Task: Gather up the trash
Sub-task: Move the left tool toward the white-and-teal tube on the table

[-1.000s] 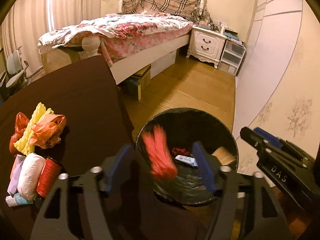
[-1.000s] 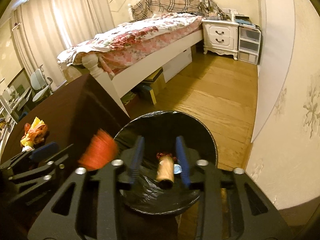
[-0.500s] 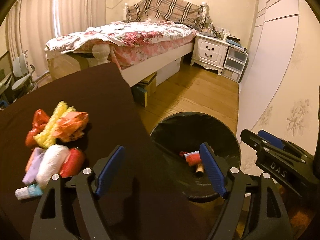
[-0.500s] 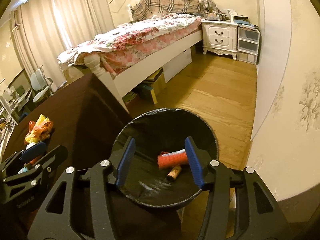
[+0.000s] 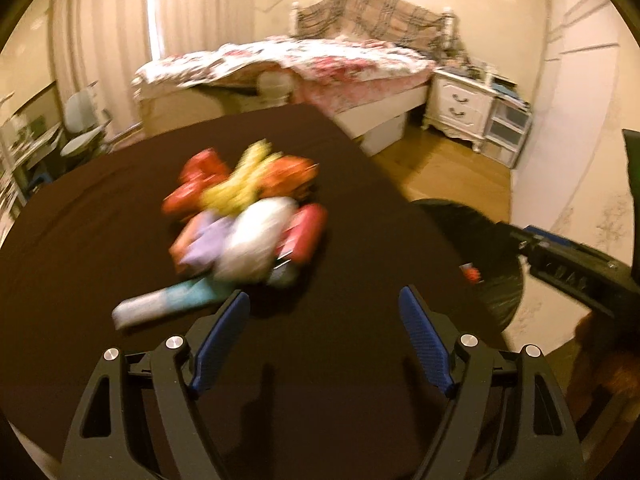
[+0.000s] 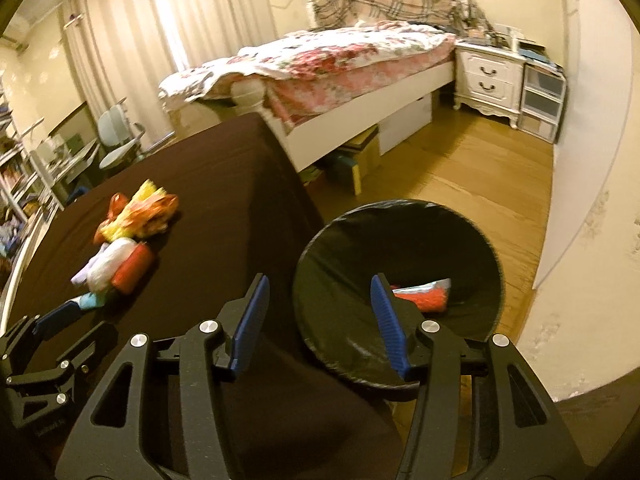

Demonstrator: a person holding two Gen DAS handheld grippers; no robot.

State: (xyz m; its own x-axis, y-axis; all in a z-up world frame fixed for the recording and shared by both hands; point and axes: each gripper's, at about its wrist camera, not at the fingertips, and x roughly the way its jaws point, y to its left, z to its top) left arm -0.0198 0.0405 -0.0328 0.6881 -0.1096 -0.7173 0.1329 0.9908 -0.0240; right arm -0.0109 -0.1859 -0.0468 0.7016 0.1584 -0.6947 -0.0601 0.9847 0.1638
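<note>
A pile of trash (image 5: 244,216) lies on the dark brown table (image 5: 100,240): red, yellow and orange wrappers, a white bundle, a red roll and a pale blue tube. It also shows in the right wrist view (image 6: 128,236). My left gripper (image 5: 324,316) is open and empty, just short of the pile. My right gripper (image 6: 320,300) is open and empty, over the near rim of the black-lined bin (image 6: 472,240), which holds a red wrapper (image 6: 424,296). The left view is blurred.
The bin (image 5: 496,280) stands on the wood floor off the table's right edge. A bed (image 6: 340,64), a white nightstand (image 6: 488,76) and a drawer unit (image 6: 540,100) stand behind. A chair and shelves stand at far left.
Both grippers let their items fall into the bin and opened. The left gripper has swung left from the bin to the trash pile. The right gripper has drifted left a little.
</note>
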